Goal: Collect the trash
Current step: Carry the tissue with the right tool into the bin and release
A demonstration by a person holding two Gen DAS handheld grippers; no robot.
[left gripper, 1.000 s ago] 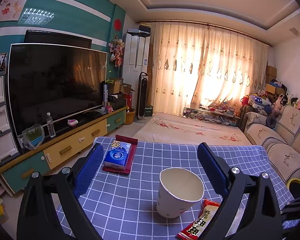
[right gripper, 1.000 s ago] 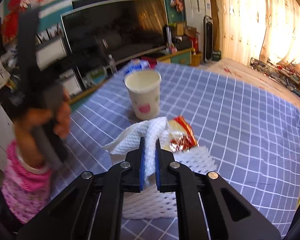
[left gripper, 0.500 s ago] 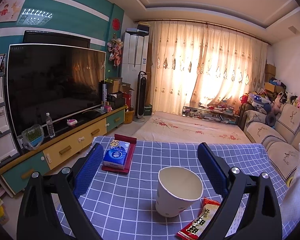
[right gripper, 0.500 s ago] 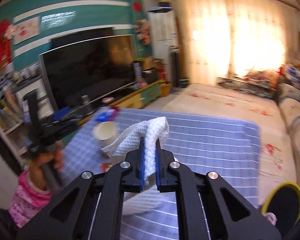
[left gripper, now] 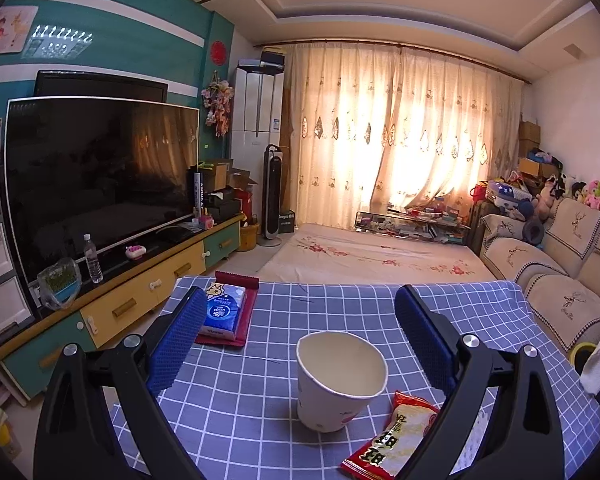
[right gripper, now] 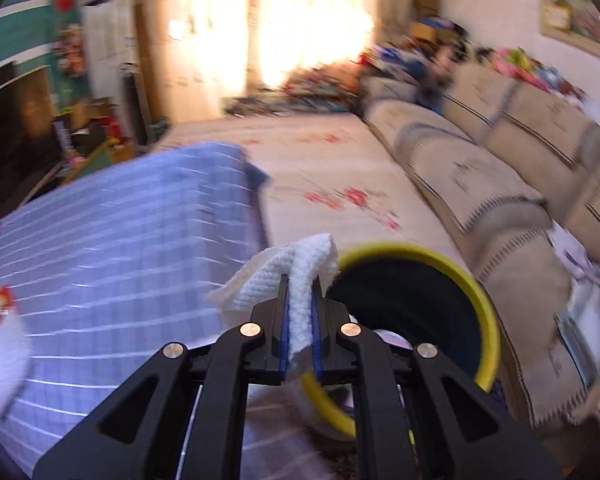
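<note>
Swinging away from the table, the right gripper (right gripper: 300,320) now looks at the couch side of the room, and a second ago it was over the cup and wrapper. The left gripper has hardly moved.

On the left, the left gripper (left gripper: 300,336) hangs over the table (left gripper: 340,304) with its jaws wide open and nothing in them. A tissue pack (left gripper: 224,312) lies on a red tray near the far left corner. A paper cup (left gripper: 340,380) stands between the open jaws but is not touched. A red snack wrapper (left gripper: 392,440) lies just beside the cup, on its right.

Further right, the right gripper has its jaws shut tight on a white paper towel (right gripper: 296,276). The towel sticks up out of the jaws. Just past it, off the table's edge, is the trash bin (right gripper: 460,276) with its yellow rim and dark inside.

This looks like the carry-to-the-bin step. Next, the towel should be right over the bin's mouth, and then the jaws should open so it drops in. The cup and wrapper are still waiting on the table.
</note>
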